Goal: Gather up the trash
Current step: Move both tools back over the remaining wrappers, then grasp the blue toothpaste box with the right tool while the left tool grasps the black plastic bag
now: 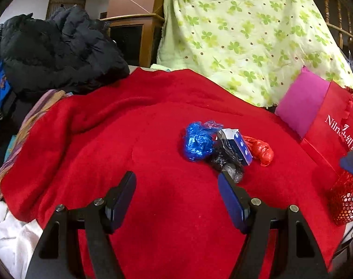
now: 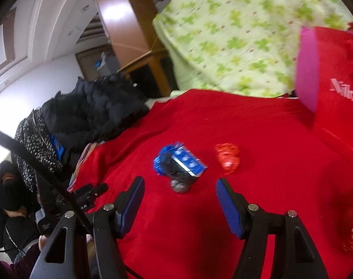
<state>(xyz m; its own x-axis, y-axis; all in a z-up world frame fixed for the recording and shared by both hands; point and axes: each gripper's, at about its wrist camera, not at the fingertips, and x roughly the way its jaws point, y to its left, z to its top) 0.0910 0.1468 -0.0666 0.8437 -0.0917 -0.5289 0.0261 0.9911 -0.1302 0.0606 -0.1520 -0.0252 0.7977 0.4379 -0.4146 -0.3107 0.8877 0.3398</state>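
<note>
Red blanket [image 1: 130, 139] fills your view, both your left claw [image 1: 176, 181] and right claw [image 2: 179, 186] spread, the black bag [image 1: 225, 160] ahead half-hiding a blue carton [image 1: 240, 146].

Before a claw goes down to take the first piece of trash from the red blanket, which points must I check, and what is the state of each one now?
1. Left claw open and holding nothing: ok.
2. Right claw open and holding nothing: ok.
3. Trash in view on the red blanket: blue bag, black bag, small box, red bag: ok.
4. Pieces lie apart for a single grasp: not ok; only the red bag seems separate, in the right wrist view.
5. Red mesh basket at the edge, ready to receive: cannot tell.
</note>
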